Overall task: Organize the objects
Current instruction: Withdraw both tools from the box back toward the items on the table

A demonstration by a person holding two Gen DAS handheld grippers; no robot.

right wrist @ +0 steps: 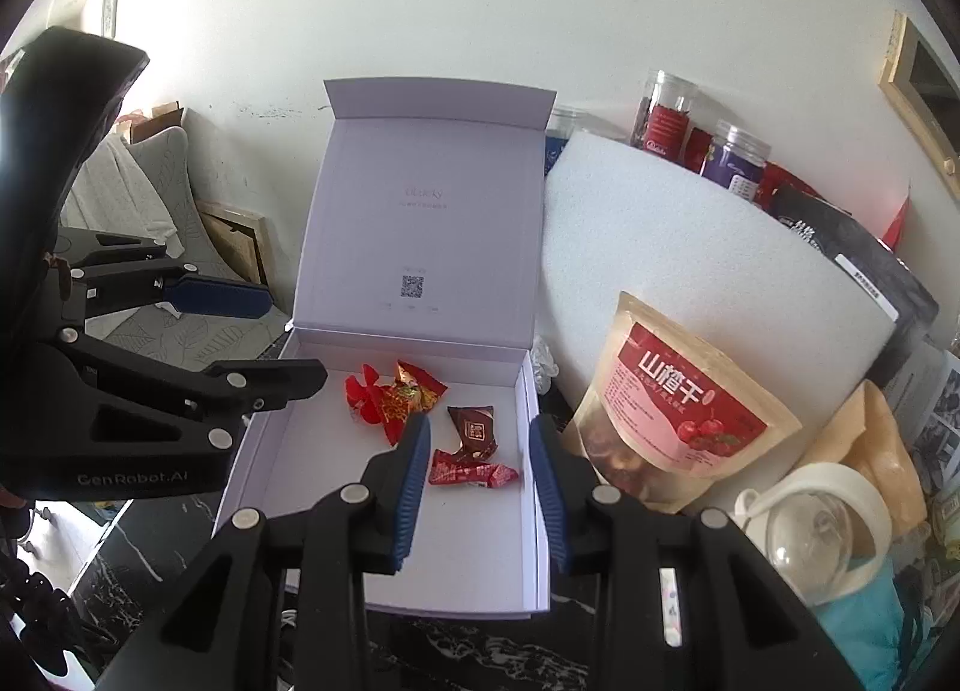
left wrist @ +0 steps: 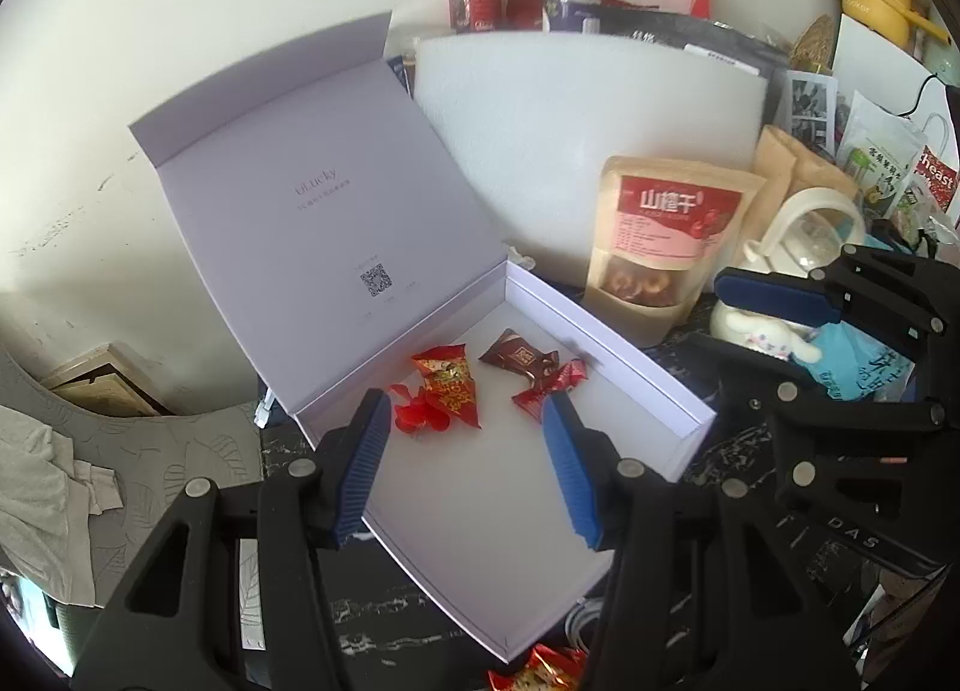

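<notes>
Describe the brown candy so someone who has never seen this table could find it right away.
Find the open white box with its lid standing up. Several wrapped candies lie inside on its floor. The brown candy sits between the gold-and-red one and the long red one; it is the only dark brown wrapper.

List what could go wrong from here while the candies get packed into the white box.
1. The upright lid looks unsupported; a bump from the left gripper might swing it shut.
2. The box is light; pushing at the red candy with the right gripper may slide it toward the snack pouch.
3. One candy lies outside the box's near corner and could be missed.
</notes>
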